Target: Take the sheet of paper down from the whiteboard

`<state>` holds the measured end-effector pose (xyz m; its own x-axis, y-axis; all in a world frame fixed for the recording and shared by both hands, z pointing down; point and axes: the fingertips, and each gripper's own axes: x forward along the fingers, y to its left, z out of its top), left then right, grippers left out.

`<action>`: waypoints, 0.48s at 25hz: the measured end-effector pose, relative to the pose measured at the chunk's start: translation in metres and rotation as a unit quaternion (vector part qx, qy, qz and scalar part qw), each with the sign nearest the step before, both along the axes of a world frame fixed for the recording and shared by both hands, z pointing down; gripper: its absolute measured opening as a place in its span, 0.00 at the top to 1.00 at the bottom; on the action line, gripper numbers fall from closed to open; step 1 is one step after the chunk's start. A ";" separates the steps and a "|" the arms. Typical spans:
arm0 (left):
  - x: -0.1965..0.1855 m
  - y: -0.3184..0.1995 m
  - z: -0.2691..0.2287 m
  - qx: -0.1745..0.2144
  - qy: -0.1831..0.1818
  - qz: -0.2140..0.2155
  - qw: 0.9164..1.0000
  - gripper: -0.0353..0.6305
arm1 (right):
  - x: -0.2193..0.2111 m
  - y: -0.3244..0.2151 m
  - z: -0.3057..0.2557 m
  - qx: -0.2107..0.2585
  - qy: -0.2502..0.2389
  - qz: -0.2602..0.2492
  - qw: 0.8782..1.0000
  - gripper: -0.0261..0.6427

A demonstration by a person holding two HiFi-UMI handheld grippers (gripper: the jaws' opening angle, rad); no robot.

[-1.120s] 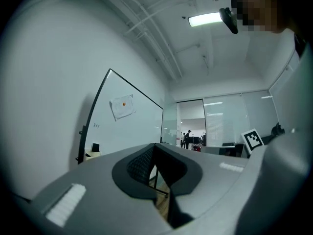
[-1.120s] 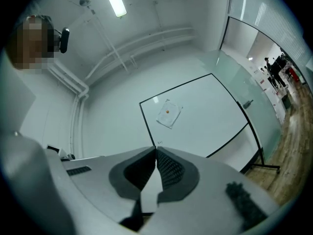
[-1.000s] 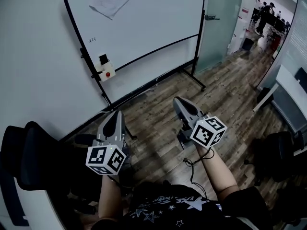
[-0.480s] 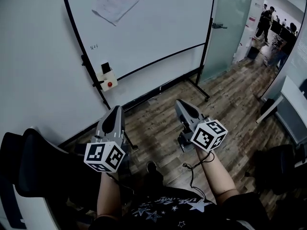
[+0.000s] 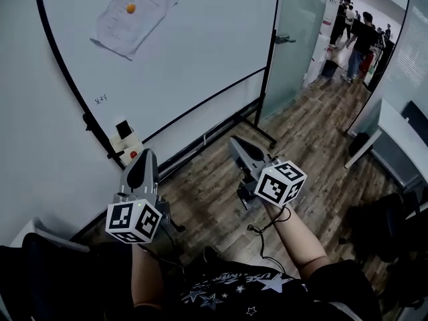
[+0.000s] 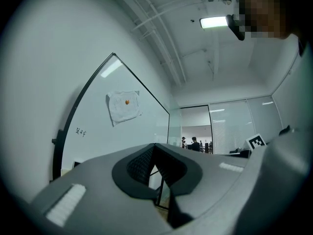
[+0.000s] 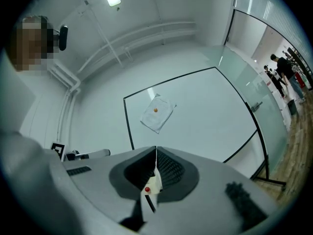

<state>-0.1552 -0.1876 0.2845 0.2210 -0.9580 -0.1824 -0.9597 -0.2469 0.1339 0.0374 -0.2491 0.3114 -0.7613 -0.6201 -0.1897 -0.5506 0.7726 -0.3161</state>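
A creased white sheet of paper (image 5: 134,17) hangs high on the whiteboard (image 5: 200,52), pinned by a small orange magnet (image 5: 130,8). My left gripper (image 5: 142,162) and right gripper (image 5: 235,142) are both held out toward the board, well short of it and below the sheet. Both are shut with nothing between the jaws. In the left gripper view the sheet (image 6: 124,106) shows above the left gripper's (image 6: 154,146) closed jaws. In the right gripper view the paper (image 7: 157,113) and its magnet (image 7: 155,109) sit above the right gripper's (image 7: 156,150) closed tips.
The whiteboard stands on a black rolling frame with a small box bearing a red button (image 5: 127,144) at its lower left. A glass door (image 5: 294,39) is to the right, with people (image 5: 354,32) beyond it. Dark chairs (image 5: 40,273) and a desk (image 5: 394,139) flank the wooden floor.
Both grippers have travelled forward toward the whiteboard, which now looks larger and nearer. The sheet sits lower and further left in the head view. Both jaws stayed shut.
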 end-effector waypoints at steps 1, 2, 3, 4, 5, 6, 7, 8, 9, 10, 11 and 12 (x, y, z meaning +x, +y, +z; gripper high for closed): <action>-0.006 -0.011 -0.003 0.002 -0.007 0.003 1.000 0.93 | -0.009 -0.011 -0.003 0.002 0.000 0.001 1.000 0.94; -0.013 -0.023 -0.006 0.004 -0.014 0.006 1.000 0.94 | -0.019 -0.023 -0.006 0.003 0.000 0.001 1.000 0.94; -0.022 -0.035 -0.007 0.005 -0.020 0.008 1.000 0.94 | -0.031 -0.035 -0.008 0.004 0.001 0.001 1.000 0.94; -0.030 -0.047 -0.008 0.005 -0.023 0.012 1.000 0.94 | -0.042 -0.046 -0.010 0.004 0.000 0.001 1.000 0.94; -0.037 -0.058 -0.008 0.005 -0.023 0.016 1.000 0.94 | -0.051 -0.055 -0.011 0.005 -0.001 0.000 1.000 0.94; -0.042 -0.067 -0.007 0.004 -0.021 0.022 1.000 0.94 | -0.059 -0.064 -0.010 0.006 -0.002 -0.001 1.000 0.94; -0.045 -0.076 -0.005 0.005 -0.019 0.030 0.999 0.94 | -0.065 -0.071 -0.009 0.006 -0.003 0.000 1.000 0.94; -0.046 -0.083 -0.004 0.006 -0.018 0.039 0.999 0.94 | -0.070 -0.079 -0.007 0.006 -0.003 0.003 1.000 0.94; -0.048 -0.090 -0.004 0.008 -0.019 0.047 0.999 0.94 | -0.074 -0.087 -0.005 0.004 -0.004 0.009 1.000 0.94; -0.049 -0.095 -0.004 0.009 -0.023 0.052 0.998 0.93 | -0.077 -0.095 -0.004 0.002 -0.005 0.015 1.000 0.94; -0.050 -0.099 -0.004 0.009 -0.029 0.054 0.998 0.94 | -0.079 -0.100 -0.004 -0.001 -0.009 0.019 1.000 0.94; -0.052 -0.101 -0.004 0.009 -0.035 0.054 0.998 0.94 | -0.081 -0.105 -0.005 -0.004 -0.013 0.022 1.000 0.94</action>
